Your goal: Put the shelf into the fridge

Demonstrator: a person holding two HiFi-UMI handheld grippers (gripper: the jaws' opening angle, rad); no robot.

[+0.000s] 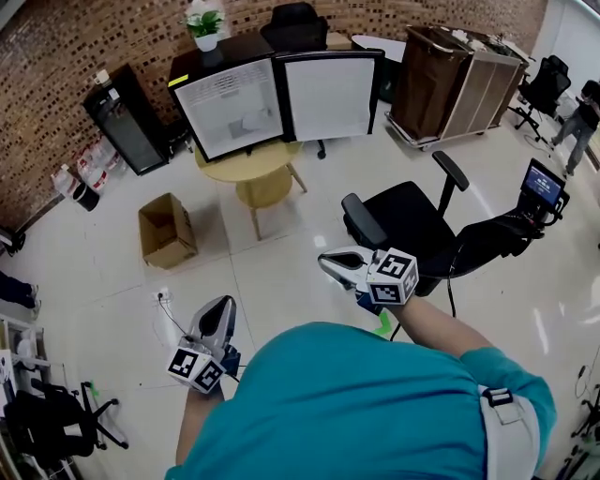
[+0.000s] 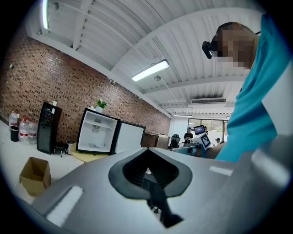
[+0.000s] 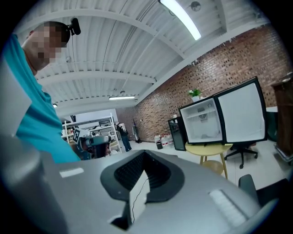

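- Head view: the left gripper [image 1: 222, 305] is held low at the left, in front of the person's teal shirt. Its jaws are clenched together with nothing between them.
- Head view: the right gripper [image 1: 325, 259] is higher, at the right, and points leftward. Its jaws are likewise pressed together and empty.
- Head view: the fridge [image 1: 230, 108] stands on the round yellow table [image 1: 248, 171], toward the table's far edge. The table's near edge juts out in front of the fridge.
- Head view: the fridge's door [image 1: 328, 96] is swung wide open to the right, and a potted plant [image 1: 204, 26] sits on top.
- Head view: a cardboard box [image 1: 167, 230] lies on the floor, left of the table's near edge. A black office chair [image 1: 412, 225] stands to the right, just beyond the right gripper.
- Left gripper view: the jaw tips meet and grip nothing. Past them the fridge stands open, well apart from the gripper.
- Left gripper view: a thin rack [image 2: 97, 124] crosses the upper part of the fridge's white inside. It is too small to tell whether it is the shelf.
- Right gripper view: the jaws are closed at the tips and hold nothing. The open fridge shows at the right, on the yellow table.
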